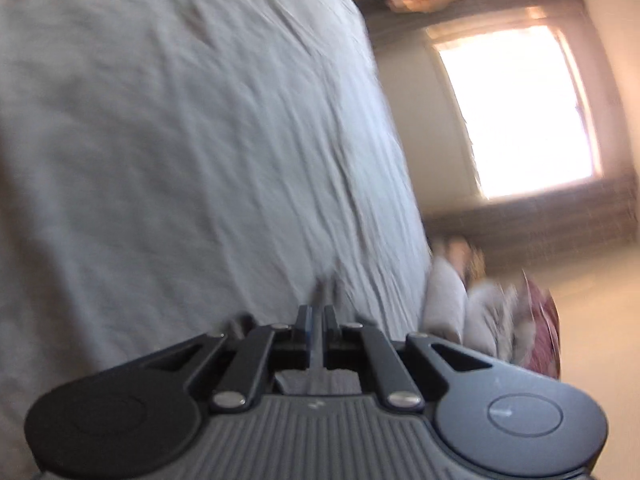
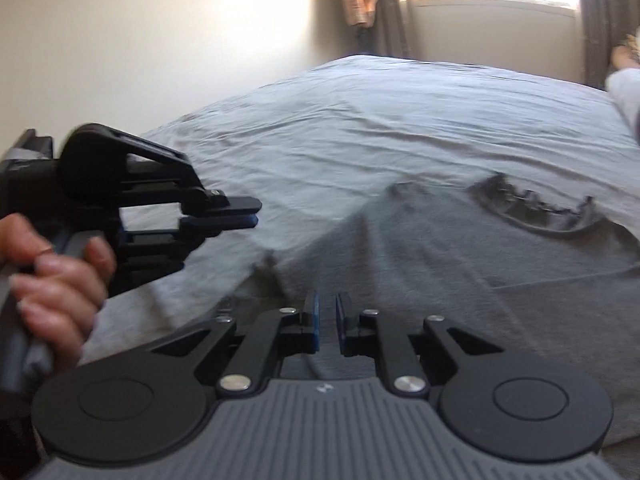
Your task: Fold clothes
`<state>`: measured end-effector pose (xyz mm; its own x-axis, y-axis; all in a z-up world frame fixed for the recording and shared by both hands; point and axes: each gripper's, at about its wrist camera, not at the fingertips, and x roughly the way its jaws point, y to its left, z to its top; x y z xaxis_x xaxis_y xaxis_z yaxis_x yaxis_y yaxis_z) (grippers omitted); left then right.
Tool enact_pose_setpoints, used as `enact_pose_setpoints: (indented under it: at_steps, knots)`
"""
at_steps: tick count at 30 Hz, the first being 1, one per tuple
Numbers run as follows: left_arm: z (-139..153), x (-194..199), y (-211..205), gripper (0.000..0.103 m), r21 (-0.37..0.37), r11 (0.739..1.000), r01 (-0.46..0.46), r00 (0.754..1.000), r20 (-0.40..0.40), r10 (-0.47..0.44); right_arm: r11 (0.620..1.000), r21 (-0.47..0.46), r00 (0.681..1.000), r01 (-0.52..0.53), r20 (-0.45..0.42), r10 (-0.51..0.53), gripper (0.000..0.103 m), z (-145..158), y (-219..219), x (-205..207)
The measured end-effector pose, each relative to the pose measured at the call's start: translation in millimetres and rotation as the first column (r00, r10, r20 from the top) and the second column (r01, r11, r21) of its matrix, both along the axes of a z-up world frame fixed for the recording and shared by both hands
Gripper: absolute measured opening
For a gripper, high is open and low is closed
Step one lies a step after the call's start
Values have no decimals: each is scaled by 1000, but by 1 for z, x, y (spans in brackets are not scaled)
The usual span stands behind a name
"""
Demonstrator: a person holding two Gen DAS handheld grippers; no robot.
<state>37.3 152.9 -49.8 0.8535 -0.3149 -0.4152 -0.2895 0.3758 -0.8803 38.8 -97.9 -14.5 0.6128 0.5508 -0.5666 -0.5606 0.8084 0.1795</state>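
Note:
A dark grey T-shirt (image 2: 460, 264) with a black print (image 2: 536, 212) lies spread on a bed with a light grey sheet (image 2: 360, 120). My right gripper (image 2: 327, 312) hovers over the shirt's near left part, its jaws a narrow gap apart and empty. My left gripper (image 2: 256, 212) shows in the right wrist view at the left, held in a hand, jaws shut and empty above the sheet beside the shirt's left edge. In the left wrist view the left gripper (image 1: 318, 312) is shut, pointing over the blurred sheet (image 1: 180, 140).
A bright window (image 1: 516, 108) with dark curtains (image 2: 394, 8) is beyond the bed. Pillows and a red patterned item (image 1: 540, 320) lie at the bed's end. A cream wall (image 2: 140, 32) runs along the bed's left side.

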Motion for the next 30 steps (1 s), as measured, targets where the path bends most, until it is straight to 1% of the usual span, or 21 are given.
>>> enact_pose_setpoints:
  at_steps: [2,3,5,8,10,11,13,15,16,18,20,22,25,27,29,30]
  knots:
    - [0,10,-10,3,33,996,82,996,24,-83,999,-10,999,43,-11,-43,15,-3,-5,4]
    - [-1,12,-16,3,66,992,110,993,23,-112,998,-13,998,62,-14,-62,15,-4,-8,5]
    - [-8,14,-24,3,128,984,120,992,7,-122,995,-21,995,93,-17,-94,15,-6,-15,7]
    - [-28,23,-25,3,184,977,110,993,-62,-100,991,-43,991,130,-16,-131,15,-9,-29,4]
    - [-37,31,-24,3,214,970,112,993,-51,-104,986,-68,988,154,-22,-155,15,-12,-40,1]
    - [-36,30,-25,3,243,962,123,992,-43,-116,983,-82,986,163,-23,-165,15,-14,-47,-2]
    - [-29,26,-28,2,320,934,157,987,-35,-154,977,-100,981,187,-31,-191,15,-14,-61,-9]
    - [-22,16,-30,2,374,908,189,981,-24,-194,969,-95,971,227,-49,-232,15,-12,-76,-17]
    - [-19,12,-31,4,385,900,206,976,-21,-215,964,-86,965,250,-62,-256,15,-10,-84,-21]
    - [-13,6,-33,5,384,891,243,966,-14,-257,952,-69,949,297,-88,-302,16,-7,-100,-31]
    - [-17,-13,-34,9,375,888,267,961,-30,-277,940,-60,932,336,-124,-341,19,-10,-113,-44]
    - [-21,-27,-44,10,375,889,263,963,-45,-266,923,-74,915,377,-128,-383,22,-15,-120,-57]
    - [-22,-60,-56,10,410,884,223,973,-36,-228,905,-66,897,420,-123,-426,25,-17,-128,-79]
    - [-20,-77,-65,10,425,883,196,979,-32,-202,900,-83,894,428,-108,-435,29,-16,-128,-94]
    - [-19,-94,-72,11,438,882,172,983,-26,-179,895,-116,894,430,-86,-440,30,-15,-127,-109]
    - [-18,-101,-75,12,444,880,172,984,-28,-179,892,-140,894,429,-73,-441,35,-15,-125,-116]
